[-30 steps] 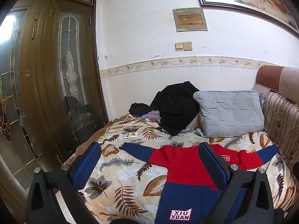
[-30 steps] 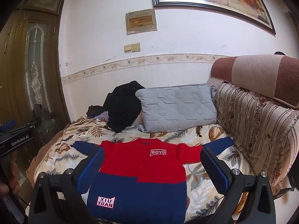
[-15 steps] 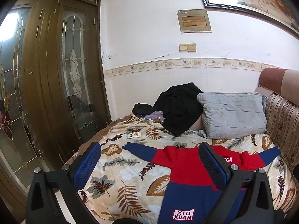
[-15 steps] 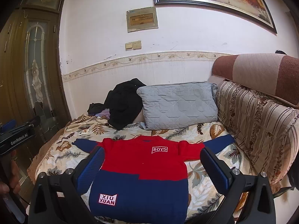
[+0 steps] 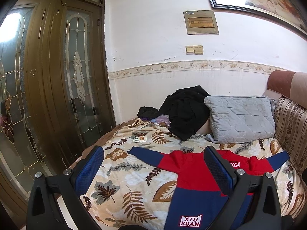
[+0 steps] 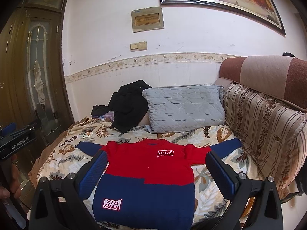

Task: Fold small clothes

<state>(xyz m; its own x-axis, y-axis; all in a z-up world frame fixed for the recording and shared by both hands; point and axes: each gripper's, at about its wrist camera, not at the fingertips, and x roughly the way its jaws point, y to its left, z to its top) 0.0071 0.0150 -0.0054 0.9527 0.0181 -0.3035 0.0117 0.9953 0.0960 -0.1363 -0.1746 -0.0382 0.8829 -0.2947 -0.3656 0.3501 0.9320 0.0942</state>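
A small red and navy sweater [image 6: 145, 174] lies flat, front up, on the leaf-print bedspread [image 6: 203, 184], both navy sleeves spread out. It has a "BOYS" patch and a "XIU XUAN" patch. In the left wrist view the sweater [image 5: 191, 174] lies right of centre. My left gripper [image 5: 153, 153] is open and empty, held above the bed's left part. My right gripper [image 6: 155, 157] is open and empty, held above the sweater's body. The left gripper's body also shows at the left edge of the right wrist view [image 6: 17, 143].
A grey pillow [image 6: 184, 107] and a heap of black clothes [image 6: 128, 105] lie at the far end of the bed. A striped headboard cushion [image 6: 264, 122] runs along the right. A small card [image 5: 140, 139] lies on the bedspread. A wooden glass-panelled door [image 5: 57, 88] stands at left.
Both views have shifted a little. The sweater sits slightly lower and further right in the left wrist view. Both grippers stay open and the sweater has not moved.
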